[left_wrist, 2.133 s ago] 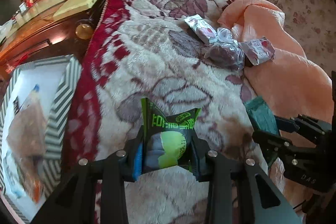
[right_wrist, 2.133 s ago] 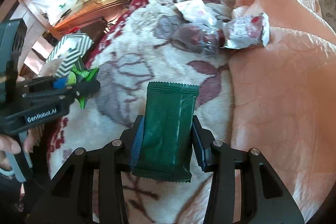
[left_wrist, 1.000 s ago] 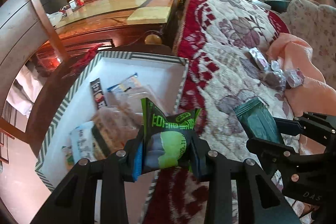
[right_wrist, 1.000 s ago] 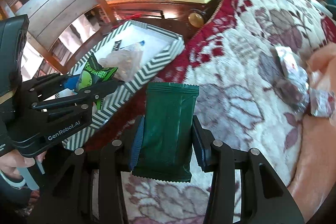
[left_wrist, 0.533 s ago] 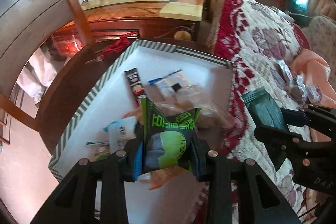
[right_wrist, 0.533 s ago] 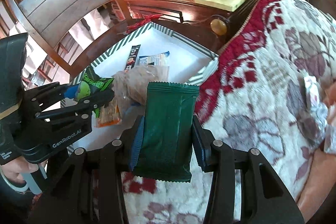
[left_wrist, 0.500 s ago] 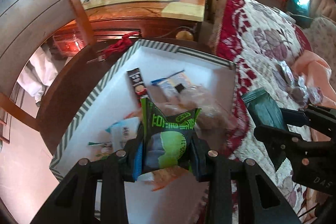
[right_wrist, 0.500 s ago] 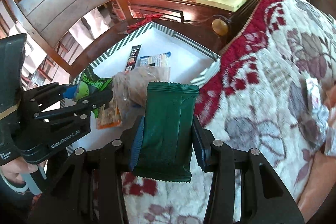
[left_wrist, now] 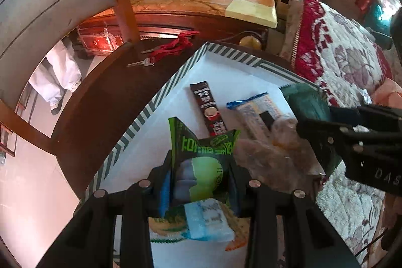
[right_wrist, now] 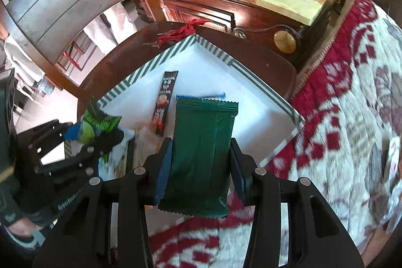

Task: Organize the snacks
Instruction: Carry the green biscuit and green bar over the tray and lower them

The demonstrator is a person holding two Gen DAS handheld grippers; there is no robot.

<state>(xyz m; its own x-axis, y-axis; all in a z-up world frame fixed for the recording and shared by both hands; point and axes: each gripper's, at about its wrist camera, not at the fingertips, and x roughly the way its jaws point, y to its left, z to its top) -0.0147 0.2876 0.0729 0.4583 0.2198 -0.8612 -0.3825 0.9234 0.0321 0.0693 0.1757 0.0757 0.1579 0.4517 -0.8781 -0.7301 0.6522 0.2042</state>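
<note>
Left gripper (left_wrist: 199,183) jaws clamped on a bright green snack packet (left_wrist: 201,160) above the striped white box (left_wrist: 140,117), right gripper (right_wrist: 201,165) jaws gripping a dark green packet (right_wrist: 203,155) over the box's bed-side edge — coffee stick (left_wrist: 209,108), blue-edged wrapper (left_wrist: 256,109) inside.

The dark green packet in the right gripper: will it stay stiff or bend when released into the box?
The dark green packet stands straight above the right gripper, so probably fairly stiff. Its glossy film looks slippery. Likely light; it should land flat in the striped box.
</note>
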